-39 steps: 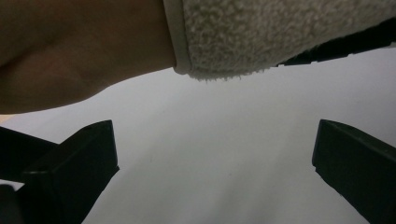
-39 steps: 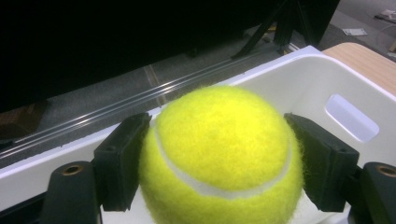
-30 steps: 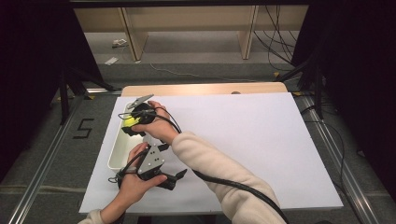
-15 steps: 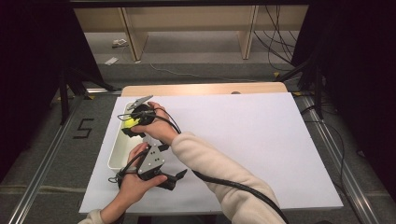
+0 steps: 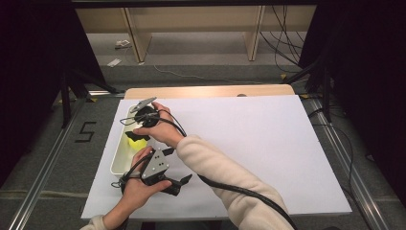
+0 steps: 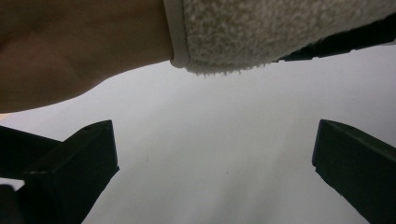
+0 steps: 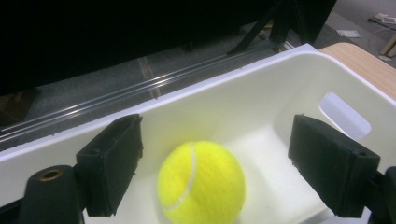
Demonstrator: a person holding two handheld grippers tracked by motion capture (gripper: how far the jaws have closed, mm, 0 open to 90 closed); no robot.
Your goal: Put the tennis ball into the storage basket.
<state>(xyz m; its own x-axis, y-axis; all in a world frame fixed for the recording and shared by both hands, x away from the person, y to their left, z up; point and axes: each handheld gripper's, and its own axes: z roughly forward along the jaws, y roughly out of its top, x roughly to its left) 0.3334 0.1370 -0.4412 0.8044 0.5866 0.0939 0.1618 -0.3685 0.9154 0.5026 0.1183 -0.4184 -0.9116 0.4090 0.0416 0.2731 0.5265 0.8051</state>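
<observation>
A "5" (image 5: 86, 132) is showing on the floor left of the table (image 5: 268, 143). The right gripper (image 7: 215, 172) is hovering, fingers wide apart and empty, around the tennis ball (image 7: 201, 182) in the white bin (image 7: 280, 88). The left gripper (image 6: 215, 172) is gaping empty nearby.

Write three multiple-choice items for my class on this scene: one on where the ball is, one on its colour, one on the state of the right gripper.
1. Where is the ball?
A. in the bin
B. on the floor
C. in a hand

2. What colour is the ball?
A. red
B. yellow
C. blue

3. How is the right gripper?
A. shut on the ball
B. shut, empty
C. open

Key: 1 A, white walls surround it; 2 B, it is bright yellow with a white seam; 3 C, its jaws stand wide apart on either side of the ball, not touching it.
</observation>
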